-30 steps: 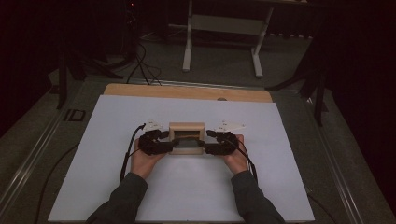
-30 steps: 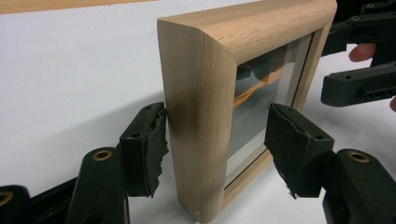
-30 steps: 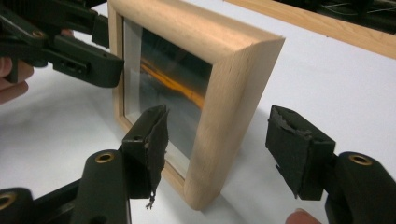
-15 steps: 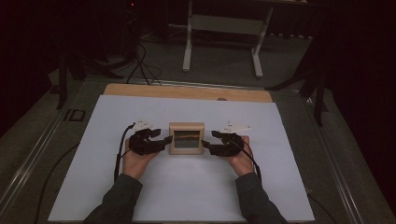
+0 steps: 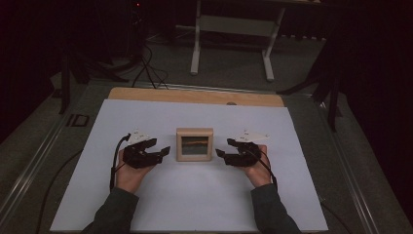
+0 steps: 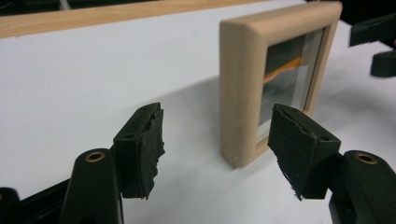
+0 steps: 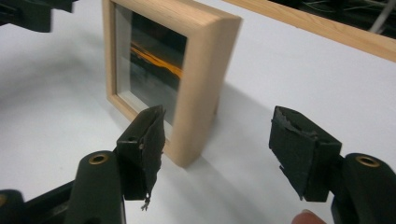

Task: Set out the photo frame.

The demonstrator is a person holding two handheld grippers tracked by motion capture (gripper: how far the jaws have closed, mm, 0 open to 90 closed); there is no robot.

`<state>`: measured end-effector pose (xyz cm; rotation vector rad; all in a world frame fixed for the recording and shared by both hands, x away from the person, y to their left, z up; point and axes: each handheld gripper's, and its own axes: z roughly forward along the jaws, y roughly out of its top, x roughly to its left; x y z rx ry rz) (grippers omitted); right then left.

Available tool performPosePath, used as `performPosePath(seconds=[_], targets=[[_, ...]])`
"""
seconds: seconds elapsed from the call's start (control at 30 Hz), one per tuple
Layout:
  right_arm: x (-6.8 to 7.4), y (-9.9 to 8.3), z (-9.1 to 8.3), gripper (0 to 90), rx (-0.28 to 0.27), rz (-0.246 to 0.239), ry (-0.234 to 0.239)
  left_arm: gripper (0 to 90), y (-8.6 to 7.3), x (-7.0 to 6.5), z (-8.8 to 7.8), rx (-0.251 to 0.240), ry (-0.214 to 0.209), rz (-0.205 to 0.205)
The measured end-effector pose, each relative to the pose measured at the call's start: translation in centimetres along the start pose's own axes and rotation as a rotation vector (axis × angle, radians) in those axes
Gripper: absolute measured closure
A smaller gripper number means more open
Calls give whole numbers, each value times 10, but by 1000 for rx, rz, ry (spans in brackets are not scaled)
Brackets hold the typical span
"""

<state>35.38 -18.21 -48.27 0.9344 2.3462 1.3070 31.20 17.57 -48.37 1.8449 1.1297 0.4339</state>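
The frame (image 5: 195,144) stands upright mid-bench between the left gripper (image 5: 165,152) and right gripper (image 5: 220,154), both jaws apart and just opening with nothing between them; draw back level so neither pad tips it

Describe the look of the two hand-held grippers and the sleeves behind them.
Both the left hand-held gripper and the right hand-held gripper are black, each topped by a pale three-cornered plate and trailing a black cable. Their jaws carry ragged black pads beside brass-coloured rivets. The sleeves are dark grey.

upright frame (image 5: 195,144) mid-sheet, open sheet (image 5: 195,204) around
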Motion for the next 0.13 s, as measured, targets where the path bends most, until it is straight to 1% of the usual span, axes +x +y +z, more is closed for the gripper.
performPosePath(seconds=[0.03,0.07,0.1,0.13], targets=[[-3,-4,-4,343,7,4,-14,350,-2,1,-1,6,7,0],[-5,-6,-6,338,11,7,-20,349,-8,4,-5,23,33,7],[-5,-6,-6,338,11,7,-20,349,-8,4,-5,23,33,7],[-7,-9,-8,335,14,10,-32,349,-12,4,-6,35,63,9]])
